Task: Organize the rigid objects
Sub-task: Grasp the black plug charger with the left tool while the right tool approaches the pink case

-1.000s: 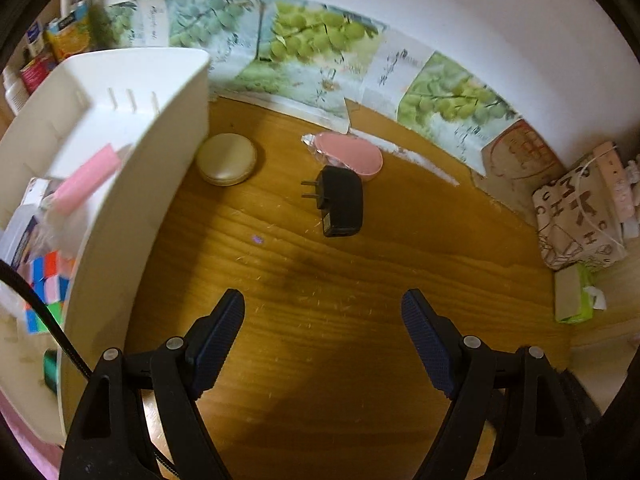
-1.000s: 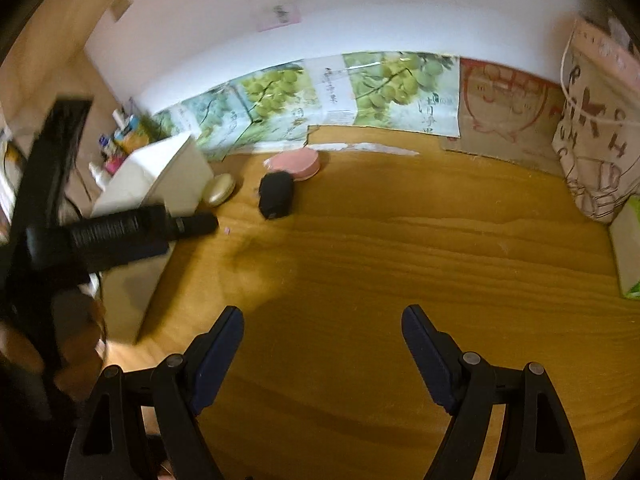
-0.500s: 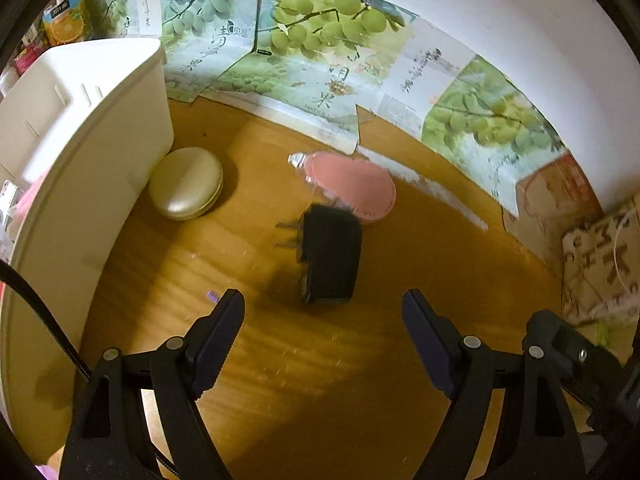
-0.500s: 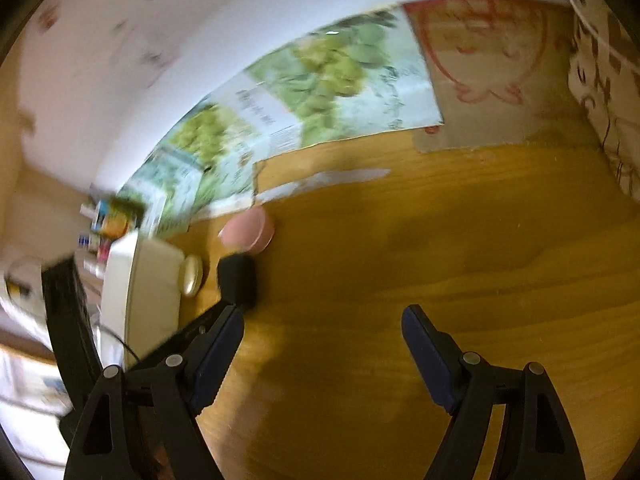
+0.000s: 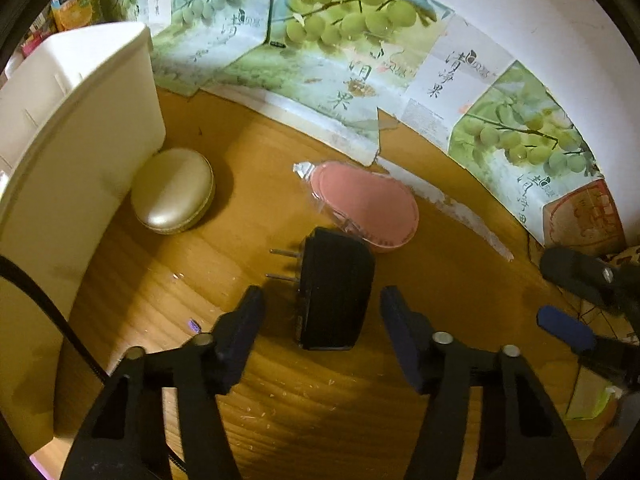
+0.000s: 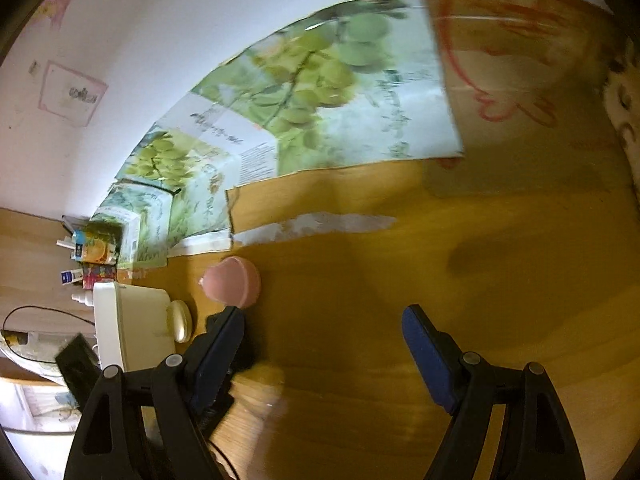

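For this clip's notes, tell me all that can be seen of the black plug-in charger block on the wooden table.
The black plug-in charger block is a matte, plastic-looking box with rounded corners. It lies flat on the wooden table, with two thin metal prongs pointing left in the left wrist view. Its far end meets or overlaps the pink oval case. It sits between the left gripper's blue-padded fingers, whose jaws have just been closing; gaps remain on both sides, so nothing grips it.

I see green grape-printed cardboard sheets [image 5: 320, 60] leaning against the white wall [image 6: 168, 40]. A brown cardboard panel with red drawing [image 6: 520, 80] stands beside them.
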